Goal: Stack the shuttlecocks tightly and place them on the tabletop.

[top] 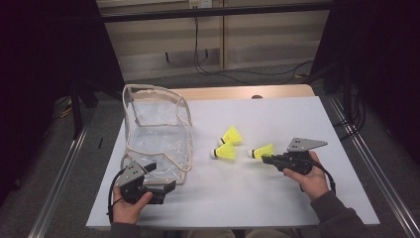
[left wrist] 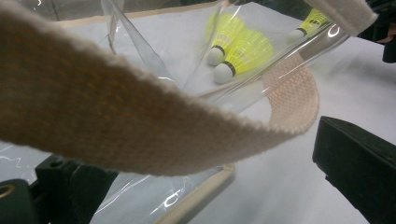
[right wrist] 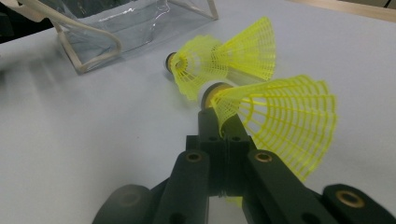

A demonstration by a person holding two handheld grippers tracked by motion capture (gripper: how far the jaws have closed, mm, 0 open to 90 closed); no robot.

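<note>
A clear plastic bag [top: 157,134] with beige trim stands open at the table's left. Its beige strap [left wrist: 116,116] crosses the left gripper view. My left gripper [top: 161,176] is at the bag's near corner, jaws wide apart [left wrist: 205,173], with the clear wall and trim between them. Two yellow shuttlecocks [top: 231,135] [top: 224,152] lie at mid-table, also seen through the plastic [left wrist: 243,51]. A third shuttlecock [top: 261,150] lies to their right. My right gripper [top: 268,158] is shut on its mesh skirt [right wrist: 280,121], jaws together [right wrist: 219,122].
The white tabletop [top: 277,198] has bare room in front of and behind the shuttlecocks. A wooden edge [top: 237,92] runs along the far side. Metal rails [top: 64,163] flank the table, and cables [top: 233,72] lie on the floor beyond.
</note>
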